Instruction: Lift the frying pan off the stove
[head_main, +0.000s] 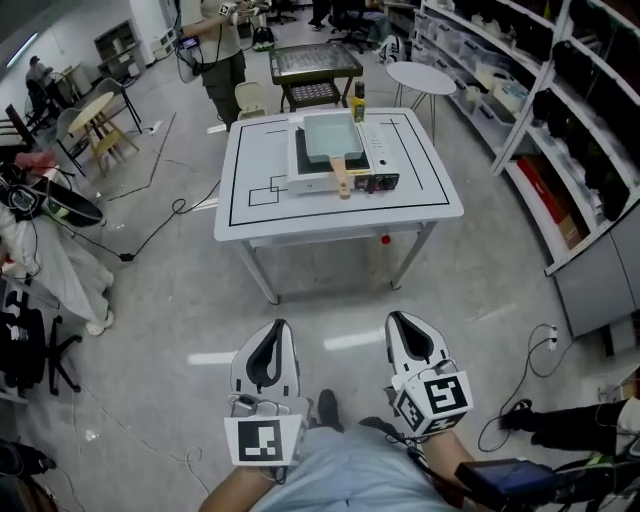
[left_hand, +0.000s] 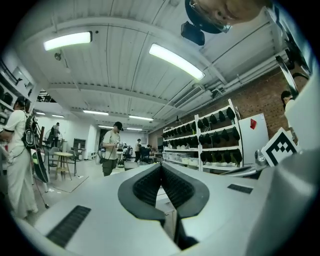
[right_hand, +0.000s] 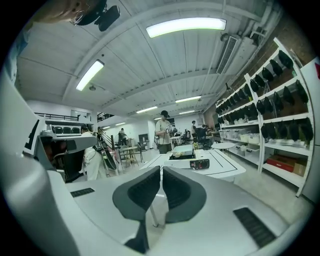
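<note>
Frying pan (head_main: 333, 138) sits on the stove (head_main: 322, 181) on the white table (head_main: 430, 205), well ahead of both grippers across open floor, so nothing is in reach. Left gripper (head_main: 275, 328) and right gripper (head_main: 400, 320) hang low by the body, each with jaws pressed together and nothing between them. The pan's wooden handle (head_main: 343, 178) runs along the approach line. It points back at the grippers, overhangs the stove's front edge and falls between the two, a touch nearer the right one. I'd pick right, but it's nearly even. The jaws need to spread before clamping across the handle. The tabletop is flat with black lines, and a bottle (head_main: 358, 100) stands just behind the stove. Beyond: grey floor, cable (head_main: 170, 215) off left of the left gripper, shelving (head_main: 560, 110) off right, a person (head_main: 222, 50) past the table.
</note>
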